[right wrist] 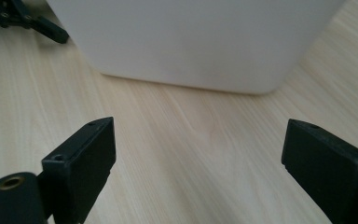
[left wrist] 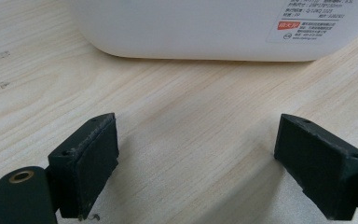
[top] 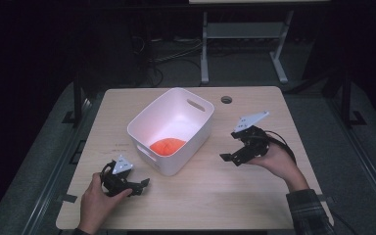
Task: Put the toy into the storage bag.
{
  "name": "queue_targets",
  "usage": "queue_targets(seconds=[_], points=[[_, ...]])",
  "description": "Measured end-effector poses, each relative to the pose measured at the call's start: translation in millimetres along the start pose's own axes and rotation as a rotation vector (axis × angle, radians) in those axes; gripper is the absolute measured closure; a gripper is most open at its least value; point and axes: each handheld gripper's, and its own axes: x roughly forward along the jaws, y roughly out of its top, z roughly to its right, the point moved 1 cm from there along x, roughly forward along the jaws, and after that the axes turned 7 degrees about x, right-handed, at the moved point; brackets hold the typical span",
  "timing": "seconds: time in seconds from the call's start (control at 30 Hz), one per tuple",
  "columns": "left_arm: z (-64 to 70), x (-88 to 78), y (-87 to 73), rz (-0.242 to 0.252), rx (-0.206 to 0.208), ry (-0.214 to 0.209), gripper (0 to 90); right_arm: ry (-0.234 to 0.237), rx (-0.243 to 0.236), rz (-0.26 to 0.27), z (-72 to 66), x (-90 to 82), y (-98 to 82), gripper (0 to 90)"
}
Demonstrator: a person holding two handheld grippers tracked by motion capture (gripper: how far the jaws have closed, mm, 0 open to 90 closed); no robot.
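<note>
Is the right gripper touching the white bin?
Apart. The right gripper view shows bare table between the open right gripper and the white bin.

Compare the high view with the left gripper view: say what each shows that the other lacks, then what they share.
High view alone: the orange ball lying inside the white bin, the bin's handle cut-outs, both hands, the right gripper held open beside the bin, and the floor beyond. Left gripper view alone: a printed label with a red patch on the bin's outer wall. Shared: the bin, the wooden table, and the left gripper, open with nothing between its jaws.
</note>
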Motion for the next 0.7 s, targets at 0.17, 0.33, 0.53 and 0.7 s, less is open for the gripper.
queue_targets(seconds=[0.17, 0.33, 0.53, 0.7], points=[[-0.2, -0.1, 0.0, -0.002, 0.003, -0.001, 12.6, -0.023, 0.037, 0.015, 2.8, 2.0, -22.5, 9.4], [0.0, 0.2, -0.1, 0.003, 0.0, 0.001, 12.6, -0.052, 0.081, 0.026, 4.6, 4.1, -51.9, 9.4], [-0.2, 0.0, -0.1, 0.0, 0.003, 0.0, 12.6, -0.092, 0.117, 0.036, 4.3, 4.7, -78.5, 9.3], [-0.2, 0.0, -0.1, 0.0, 0.004, 0.0, 12.6, -0.12, 0.152, 0.054, 1.3, 3.9, -99.6, 8.8]])
